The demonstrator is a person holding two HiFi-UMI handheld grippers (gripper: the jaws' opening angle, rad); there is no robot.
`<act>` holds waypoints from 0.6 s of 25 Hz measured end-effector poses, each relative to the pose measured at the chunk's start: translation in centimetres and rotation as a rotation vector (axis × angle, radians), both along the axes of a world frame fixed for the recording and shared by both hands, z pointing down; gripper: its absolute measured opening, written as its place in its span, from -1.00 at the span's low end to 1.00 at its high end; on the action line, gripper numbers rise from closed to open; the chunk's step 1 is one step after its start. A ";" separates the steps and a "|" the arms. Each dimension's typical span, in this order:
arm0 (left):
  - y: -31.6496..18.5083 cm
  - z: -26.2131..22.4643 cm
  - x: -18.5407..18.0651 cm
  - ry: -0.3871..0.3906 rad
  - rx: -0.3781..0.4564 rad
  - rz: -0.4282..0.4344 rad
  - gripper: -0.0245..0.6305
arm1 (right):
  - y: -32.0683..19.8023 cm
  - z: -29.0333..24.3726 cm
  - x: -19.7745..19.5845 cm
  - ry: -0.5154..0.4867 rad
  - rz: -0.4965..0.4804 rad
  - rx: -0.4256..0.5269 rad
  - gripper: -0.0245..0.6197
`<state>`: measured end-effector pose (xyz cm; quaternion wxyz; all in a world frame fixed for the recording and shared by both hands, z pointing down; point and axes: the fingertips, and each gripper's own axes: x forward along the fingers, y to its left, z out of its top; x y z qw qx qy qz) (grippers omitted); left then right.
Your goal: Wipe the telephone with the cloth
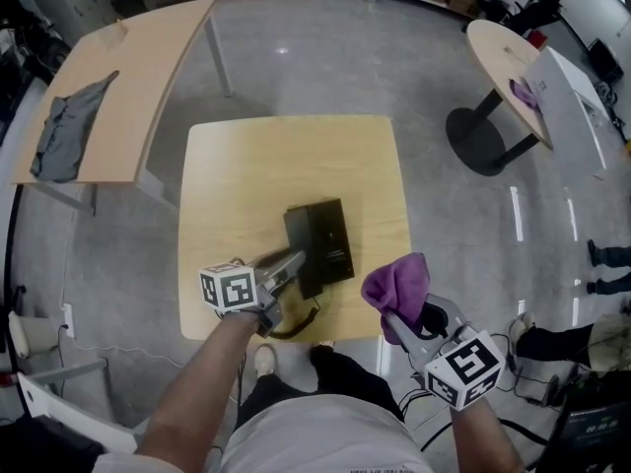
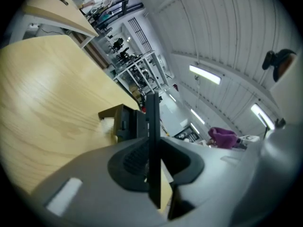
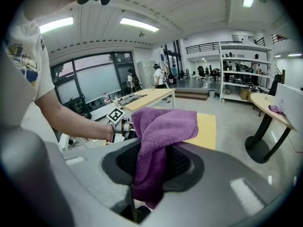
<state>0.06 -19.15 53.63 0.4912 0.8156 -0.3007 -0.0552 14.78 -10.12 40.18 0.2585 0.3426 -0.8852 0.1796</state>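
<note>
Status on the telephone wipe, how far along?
Done: the cloth is picked up, and the right gripper is shut on it. In hand: the left gripper is clamped on the near edge of the telephone, apparently to steady it. Left: the cloth is apart from the telephone, so all the wiping remains.

Solid purple showing on cloth point(image 1: 397, 286) bunching between right gripper point(image 1: 404, 315) jaws. Plain black showing on telephone point(image 1: 321, 242) sitting in left gripper point(image 1: 293, 261) jaws. Pale wood grain running across table point(image 1: 246, 166) under both claws. Grey covering both grippers; black-and-white square markers patterning their cubes point(image 1: 229, 288).
</note>
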 end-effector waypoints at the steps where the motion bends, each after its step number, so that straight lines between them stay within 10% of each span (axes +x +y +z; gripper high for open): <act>1: 0.3 -0.8 -0.1 0.016 0.009 0.003 -0.66 | -0.1 -0.2 -0.3 -0.003 -0.002 0.007 -0.57; 15: 5.4 -10.5 -1.2 0.129 0.123 0.085 -0.66 | -2.2 -4.6 -6.6 -0.085 -0.073 0.136 -0.57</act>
